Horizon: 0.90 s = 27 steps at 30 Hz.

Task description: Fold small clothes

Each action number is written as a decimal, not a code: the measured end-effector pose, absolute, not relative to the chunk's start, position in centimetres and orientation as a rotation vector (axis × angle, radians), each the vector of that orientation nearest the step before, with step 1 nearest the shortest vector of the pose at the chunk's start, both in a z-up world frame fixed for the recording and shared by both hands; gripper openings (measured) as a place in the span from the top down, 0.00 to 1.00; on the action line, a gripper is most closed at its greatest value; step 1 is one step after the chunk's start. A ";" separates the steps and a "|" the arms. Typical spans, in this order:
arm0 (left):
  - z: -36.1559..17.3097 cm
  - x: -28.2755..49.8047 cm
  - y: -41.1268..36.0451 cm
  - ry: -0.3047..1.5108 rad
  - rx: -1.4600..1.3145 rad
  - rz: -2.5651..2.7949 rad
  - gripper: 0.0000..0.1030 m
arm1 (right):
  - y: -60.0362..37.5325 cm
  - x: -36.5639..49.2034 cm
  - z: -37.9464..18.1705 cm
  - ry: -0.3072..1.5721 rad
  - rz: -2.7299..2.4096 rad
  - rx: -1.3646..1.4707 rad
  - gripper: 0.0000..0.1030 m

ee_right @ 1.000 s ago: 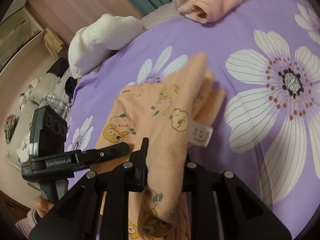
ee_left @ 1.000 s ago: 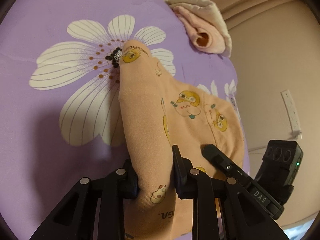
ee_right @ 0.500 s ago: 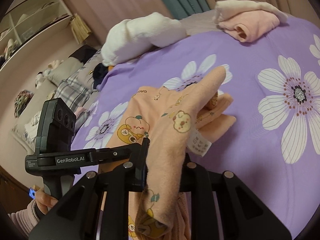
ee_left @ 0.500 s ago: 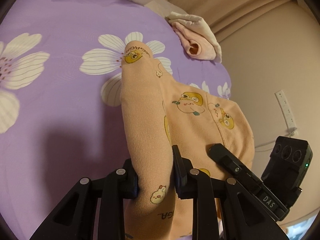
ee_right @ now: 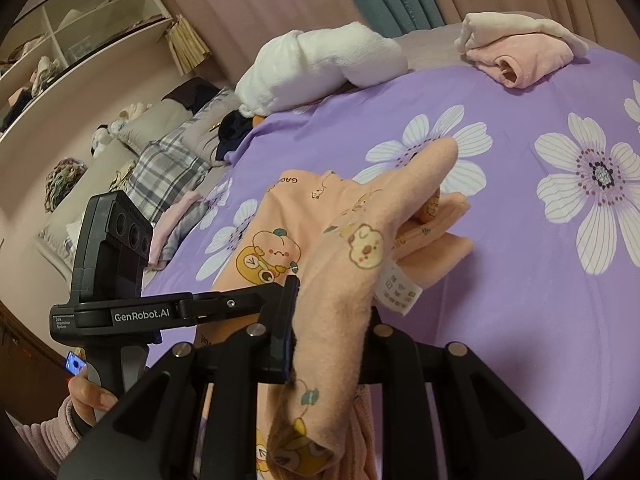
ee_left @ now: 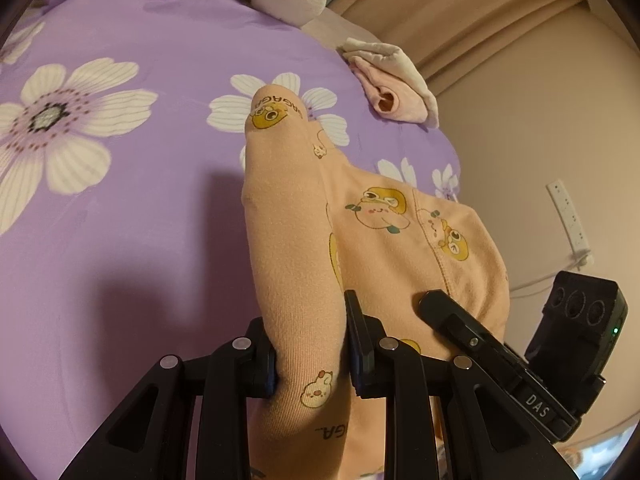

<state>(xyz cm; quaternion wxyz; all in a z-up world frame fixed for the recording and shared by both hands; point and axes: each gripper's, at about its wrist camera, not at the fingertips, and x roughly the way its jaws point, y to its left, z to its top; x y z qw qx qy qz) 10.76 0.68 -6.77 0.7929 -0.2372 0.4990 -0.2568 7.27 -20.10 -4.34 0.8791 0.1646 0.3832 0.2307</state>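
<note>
A small peach garment [ee_left: 380, 240] printed with cartoon animals hangs over the purple flowered bedspread [ee_left: 120, 200]. My left gripper [ee_left: 310, 348] is shut on one edge of it. My right gripper [ee_right: 328, 336] is shut on another edge, seen in the right wrist view [ee_right: 340, 264], where a white care label [ee_right: 400, 292] hangs out. Each gripper shows in the other's view, close beside the cloth: the right one [ee_left: 460, 320] and the left one [ee_right: 240, 300]. The garment's far end trails onto the bedspread [ee_right: 520, 280].
A folded pink and cream garment [ee_left: 394, 80] lies at the bed's far edge, also in the right wrist view [ee_right: 520, 56]. A white plush blanket roll [ee_right: 320, 68] lies at the head of the bed. Shelves [ee_right: 80, 40] and a cluttered sofa [ee_right: 160, 160] stand beyond.
Both grippers have lifted and drawn back with the garment held between them. More of the room and bedspread now shows. The grip on the cloth is unchanged.
</note>
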 end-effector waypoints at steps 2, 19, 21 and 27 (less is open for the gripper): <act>-6.8 9.9 1.2 1.072 -0.513 -0.545 0.77 | -19.6 6.6 -4.4 0.803 0.490 0.337 0.80; -6.2 5.0 8.3 1.022 -0.567 -0.456 0.77 | -12.9 3.4 -3.9 0.816 0.595 0.260 0.80; -6.1 4.8 9.4 1.012 -0.580 -0.442 0.77 | -11.8 3.6 -3.7 0.816 0.610 0.256 0.80; -5.7 4.7 11.7 0.991 -0.596 -0.408 0.77 | -9.0 4.3 -3.1 0.809 0.650 0.218 0.80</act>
